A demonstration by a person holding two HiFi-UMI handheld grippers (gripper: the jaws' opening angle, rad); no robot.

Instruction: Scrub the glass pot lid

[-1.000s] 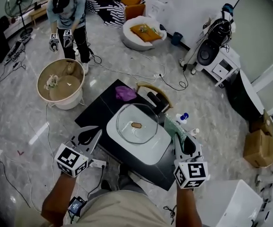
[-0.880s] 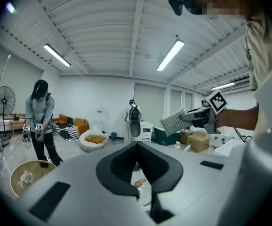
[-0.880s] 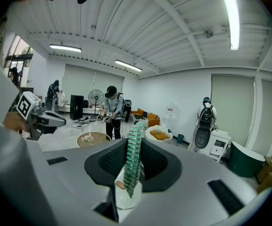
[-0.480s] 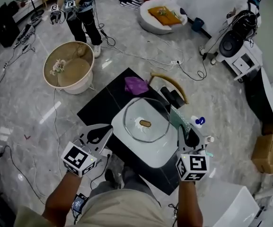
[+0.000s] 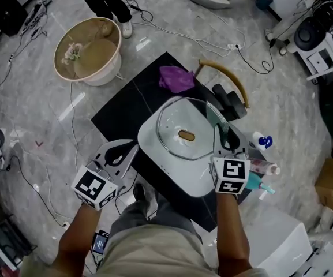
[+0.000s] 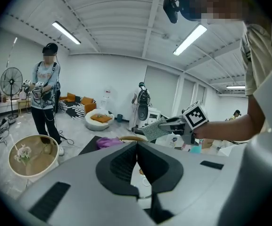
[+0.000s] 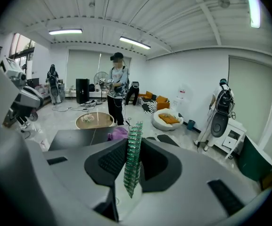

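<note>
The glass pot lid [image 5: 184,135], clear with a brown knob, lies flat in a white basin [image 5: 164,161] on a black table. My right gripper [image 5: 220,129] hovers at the lid's right rim, shut on a green scrub pad [image 5: 212,118]; the pad [image 7: 133,158] stands upright between the jaws in the right gripper view. My left gripper [image 5: 130,149] sits left of the basin, shut with nothing in it. In the left gripper view the jaws [image 6: 136,167] meet, and the right gripper with its pad [image 6: 155,128] shows beyond them.
A purple cloth [image 5: 176,78] lies on the black table [image 5: 126,117] behind the basin. Bottles [image 5: 262,141] and a black object [image 5: 228,101] crowd the right side. A round basket table [image 5: 89,51] and cables stand on the floor to the left. Another person [image 6: 45,98] stands nearby.
My right gripper has moved forward with the scrub pad to the lid's right rim. The left gripper has stayed by the basin's left side. The head camera has tilted further down.
</note>
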